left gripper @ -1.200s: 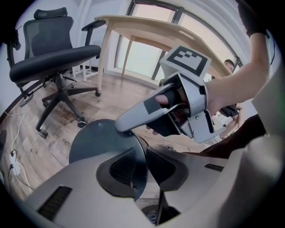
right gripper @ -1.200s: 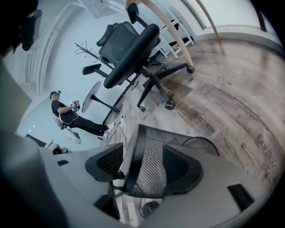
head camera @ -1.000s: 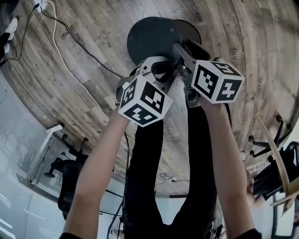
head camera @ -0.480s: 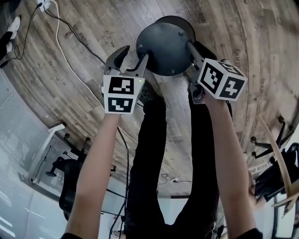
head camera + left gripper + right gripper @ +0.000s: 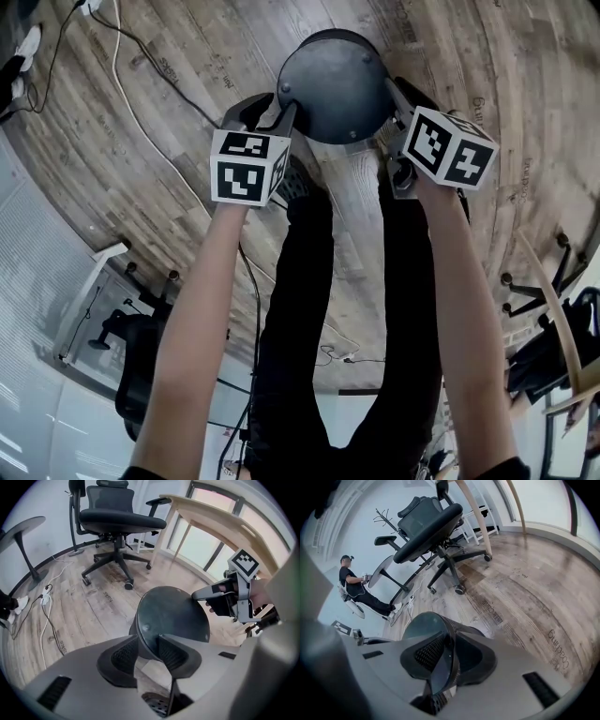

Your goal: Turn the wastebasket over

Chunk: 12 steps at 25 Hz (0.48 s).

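Wastebasket sits at 12 o'clock in the head view, flat base up (mouth toward the wood floor, apparently resting on it). Left gripper bites the base rim at its 8 o'clock, right gripper at its 4 o'clock. Both pairs of jaws have just been closing and now stand narrow, pads pressed on the dark wall between them.

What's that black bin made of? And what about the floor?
The wastebasket looks like dark metal: a smooth, dull-shiny bottom facing up and what seem tiny mesh holes down its side. It might be plastic, though. The floor looks like matte wooden planks with streaky brown grain.
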Each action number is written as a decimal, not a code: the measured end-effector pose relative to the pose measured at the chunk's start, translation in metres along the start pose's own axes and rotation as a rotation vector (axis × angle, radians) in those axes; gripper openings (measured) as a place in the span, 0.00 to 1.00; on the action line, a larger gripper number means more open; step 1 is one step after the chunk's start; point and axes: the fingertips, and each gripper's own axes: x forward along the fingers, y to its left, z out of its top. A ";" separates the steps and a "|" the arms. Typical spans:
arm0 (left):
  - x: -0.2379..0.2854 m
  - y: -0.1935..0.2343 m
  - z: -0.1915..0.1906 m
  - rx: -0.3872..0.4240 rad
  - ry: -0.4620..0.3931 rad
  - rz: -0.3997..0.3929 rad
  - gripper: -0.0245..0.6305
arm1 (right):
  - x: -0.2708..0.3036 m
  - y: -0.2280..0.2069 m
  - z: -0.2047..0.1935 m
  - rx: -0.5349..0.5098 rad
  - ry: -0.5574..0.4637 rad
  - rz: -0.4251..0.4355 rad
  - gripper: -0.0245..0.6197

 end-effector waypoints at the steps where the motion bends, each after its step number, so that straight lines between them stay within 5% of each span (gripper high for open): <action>1: -0.002 0.000 0.000 0.006 0.007 0.003 0.26 | -0.002 0.000 0.000 -0.007 0.002 -0.008 0.18; 12: -0.094 -0.033 0.047 0.019 -0.053 0.000 0.26 | -0.077 0.058 0.031 -0.220 0.033 0.008 0.18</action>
